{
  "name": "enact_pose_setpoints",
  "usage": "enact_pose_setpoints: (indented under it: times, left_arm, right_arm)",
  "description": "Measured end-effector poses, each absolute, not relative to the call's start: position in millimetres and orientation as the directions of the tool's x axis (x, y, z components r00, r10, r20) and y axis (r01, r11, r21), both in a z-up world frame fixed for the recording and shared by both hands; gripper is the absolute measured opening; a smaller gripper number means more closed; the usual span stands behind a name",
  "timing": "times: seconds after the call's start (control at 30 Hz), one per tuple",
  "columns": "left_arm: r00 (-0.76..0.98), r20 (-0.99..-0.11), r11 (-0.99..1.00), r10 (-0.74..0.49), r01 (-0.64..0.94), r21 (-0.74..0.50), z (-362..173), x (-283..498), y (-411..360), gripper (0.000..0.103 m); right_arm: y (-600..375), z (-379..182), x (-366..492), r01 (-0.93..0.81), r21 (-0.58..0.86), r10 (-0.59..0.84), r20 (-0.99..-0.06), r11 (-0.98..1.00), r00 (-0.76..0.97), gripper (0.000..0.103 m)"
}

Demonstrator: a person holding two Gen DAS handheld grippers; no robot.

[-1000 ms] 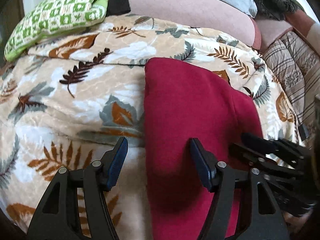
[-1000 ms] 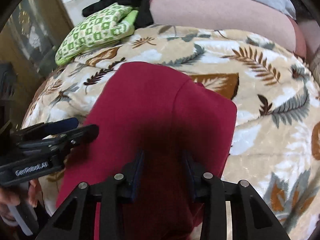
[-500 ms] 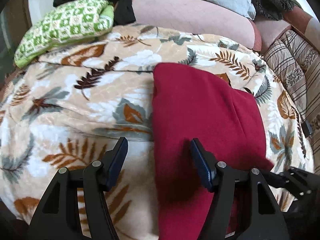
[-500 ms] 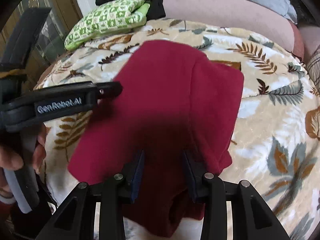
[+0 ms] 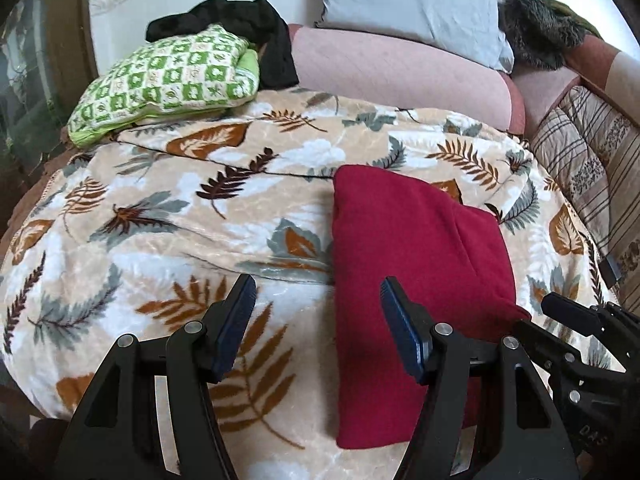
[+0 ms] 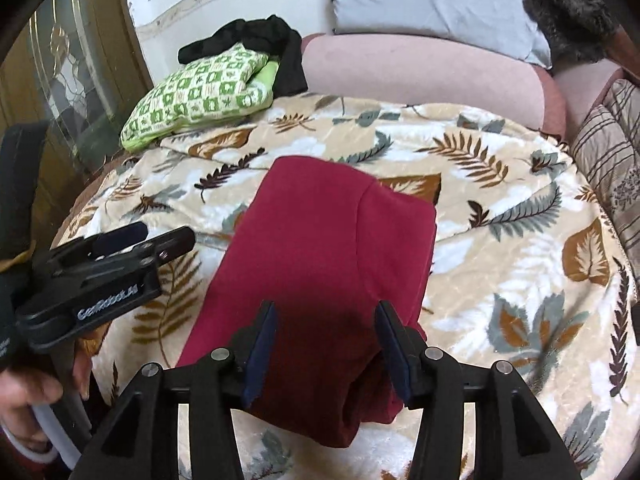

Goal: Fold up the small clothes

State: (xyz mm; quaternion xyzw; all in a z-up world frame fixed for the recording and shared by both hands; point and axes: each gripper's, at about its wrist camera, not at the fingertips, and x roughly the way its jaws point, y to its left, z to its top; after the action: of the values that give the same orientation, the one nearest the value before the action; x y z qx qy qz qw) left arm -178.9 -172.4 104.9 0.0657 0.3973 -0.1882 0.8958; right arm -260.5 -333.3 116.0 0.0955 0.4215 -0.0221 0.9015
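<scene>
A dark red garment (image 5: 412, 248) lies folded in a long strip on the leaf-patterned blanket (image 5: 168, 240); it also shows in the right wrist view (image 6: 320, 248). My left gripper (image 5: 318, 312) is open and empty, held above the garment's left edge near its front end. My right gripper (image 6: 326, 338) is open and empty above the garment's near end. The right gripper (image 5: 576, 328) shows at the right in the left wrist view, and the left gripper (image 6: 132, 246) at the left in the right wrist view.
A green checked pillow (image 5: 168, 80) and a black cloth (image 5: 248, 24) lie at the back left. A pink bolster (image 5: 400, 76), a grey pillow (image 5: 412, 4) and a striped cushion (image 5: 588, 168) line the back and right. The blanket's front edge drops off near me.
The right gripper has opened wider and let go of the garment. Both grippers have pulled back and up from the garment, which now lies flat.
</scene>
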Motion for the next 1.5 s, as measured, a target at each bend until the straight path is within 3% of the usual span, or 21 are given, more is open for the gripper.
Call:
enact_pose_setpoints:
  times: [0.77,0.93,1.5]
  left_arm:
    - [0.667,-0.703,0.930,-0.246,0.367,0.024,112.5,-196.0,-161.0,0.065]
    - [0.670,-0.706,0.932,-0.229,0.361,0.041,109.5,-195.7,-159.7,0.065]
    - [0.664,-0.716,0.930,-0.216,0.364,0.057,99.7,-194.4,-161.2,0.065]
  right_arm:
    - [-328.6,119.9,-262.9,0.141,0.196,0.055,-0.747,0.971,0.662,0.050]
    - [-327.4,115.0,-261.3,0.146,0.200,0.057,-0.754,0.969,0.655,0.056]
    - [-325.3,104.7,-257.1,0.146,0.192,0.057,-0.772,0.971,0.633,0.058]
